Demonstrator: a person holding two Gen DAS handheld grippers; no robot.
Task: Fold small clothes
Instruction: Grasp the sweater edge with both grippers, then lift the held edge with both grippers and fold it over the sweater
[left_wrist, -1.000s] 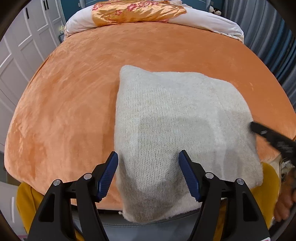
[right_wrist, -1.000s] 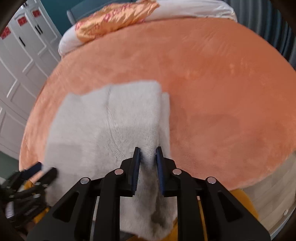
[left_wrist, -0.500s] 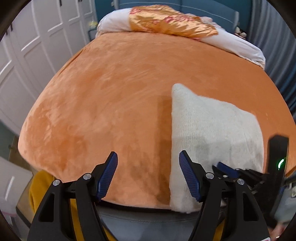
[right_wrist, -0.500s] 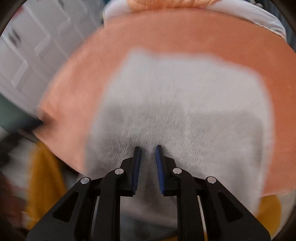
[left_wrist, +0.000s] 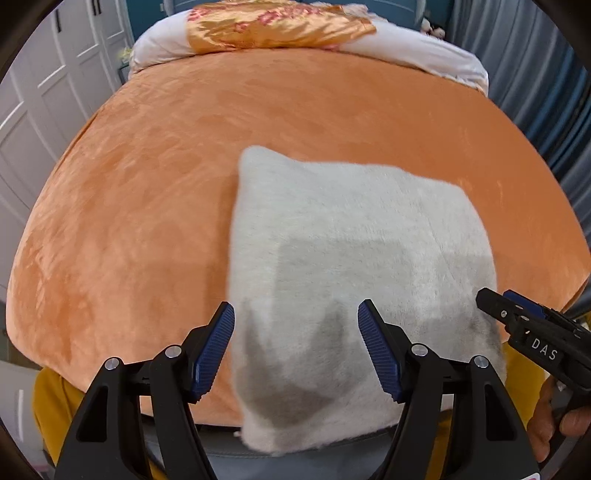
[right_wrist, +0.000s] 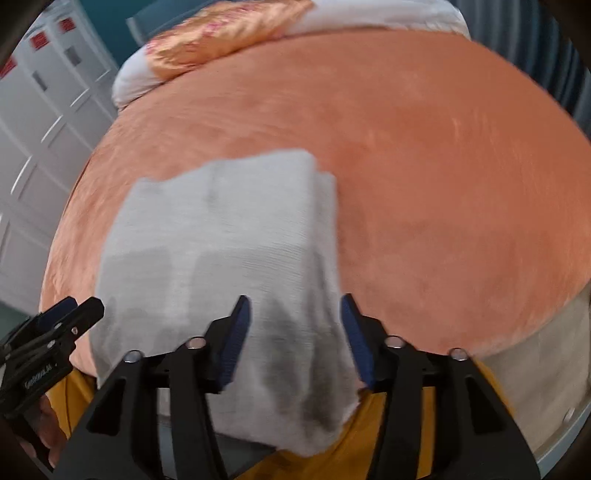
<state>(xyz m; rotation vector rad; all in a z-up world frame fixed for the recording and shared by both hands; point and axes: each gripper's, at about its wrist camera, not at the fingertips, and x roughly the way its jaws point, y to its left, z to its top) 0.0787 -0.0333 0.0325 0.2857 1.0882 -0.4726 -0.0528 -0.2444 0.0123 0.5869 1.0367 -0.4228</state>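
A folded cream knit garment (left_wrist: 354, 266) lies on the orange bedspread (left_wrist: 147, 192), its near edge hanging over the bed's front edge. My left gripper (left_wrist: 295, 343) is open and empty above the garment's near left part. My right gripper (right_wrist: 295, 336) is open and empty above the garment (right_wrist: 221, 236) at its near right part. The right gripper shows at the right edge of the left wrist view (left_wrist: 532, 332). The left gripper shows at the lower left of the right wrist view (right_wrist: 48, 332).
A white pillow with an orange floral cover (left_wrist: 280, 26) lies at the head of the bed. White wardrobe doors (left_wrist: 44, 96) stand to the left, blue curtains (left_wrist: 546, 74) to the right. The bedspread (right_wrist: 443, 184) stretches wide to the right of the garment.
My right gripper has opened and let go of the garment, and swung back to the right. My left gripper swung left, then back over the garment, staying open.
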